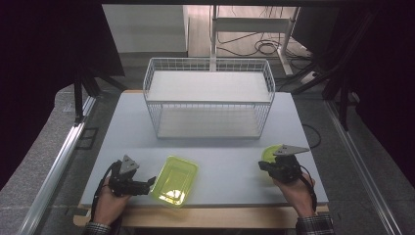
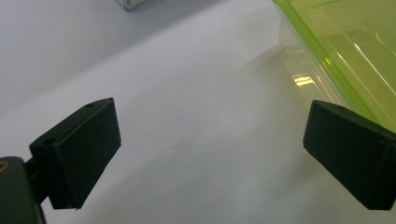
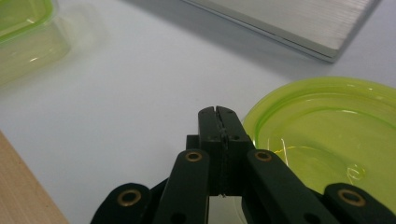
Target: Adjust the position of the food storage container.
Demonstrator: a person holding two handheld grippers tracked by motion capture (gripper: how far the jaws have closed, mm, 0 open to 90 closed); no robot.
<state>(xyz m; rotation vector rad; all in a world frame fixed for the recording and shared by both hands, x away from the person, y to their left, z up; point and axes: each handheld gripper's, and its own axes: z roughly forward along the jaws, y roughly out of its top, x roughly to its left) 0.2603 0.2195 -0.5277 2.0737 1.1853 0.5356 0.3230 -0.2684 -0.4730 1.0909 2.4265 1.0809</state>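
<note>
Wide-open left gripper (image 1: 152, 182) touches green rectangular tray (image 1: 175, 180), long axis diagonal; right gripper (image 1: 261, 165) closed.

translucent green rectangular tray (image 1: 174, 180) lying open side up near table front edge, slightly angled; round green dish (image 1: 269, 153) upright, well right of it

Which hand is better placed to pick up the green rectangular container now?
Left. The left gripper has open jaws beside the rectangular container, with one jaw near its rim. The right gripper is shut, beside the round green bowl.
</note>
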